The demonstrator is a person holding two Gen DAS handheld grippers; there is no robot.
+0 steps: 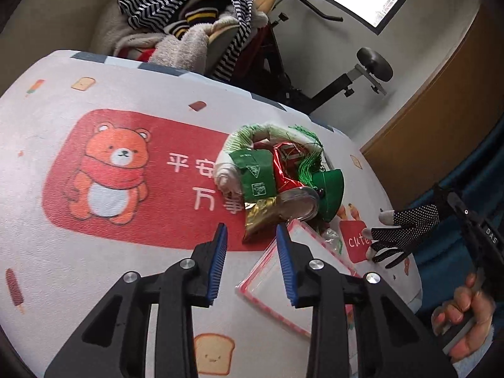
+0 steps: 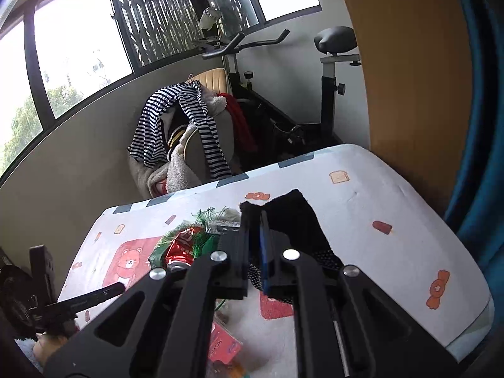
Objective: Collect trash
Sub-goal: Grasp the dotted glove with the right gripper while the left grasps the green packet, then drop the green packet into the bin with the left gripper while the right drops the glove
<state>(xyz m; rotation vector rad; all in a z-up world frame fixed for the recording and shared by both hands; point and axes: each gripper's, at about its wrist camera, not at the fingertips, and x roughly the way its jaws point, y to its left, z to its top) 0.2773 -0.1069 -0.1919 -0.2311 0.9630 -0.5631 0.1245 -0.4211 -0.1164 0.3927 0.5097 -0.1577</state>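
Right gripper (image 2: 255,252) is clamped shut on a black dotted glove (image 1: 406,230), lifted above the table (image 1: 47,252). Left gripper (image 1: 252,245) hangs partly open and empty near the trash pile (image 1: 277,176). Pile and plastic bag (image 1: 283,286) remain uncollected; no bin visible.

Daylit, blown-out window (image 2: 78,47), perhaps slight blur

My right gripper (image 2: 255,249) hides most of the black glove (image 2: 293,214) it pinches. My own arms cover the clear bag (image 1: 271,277), and the pink packet (image 2: 225,349) stays half-hidden.
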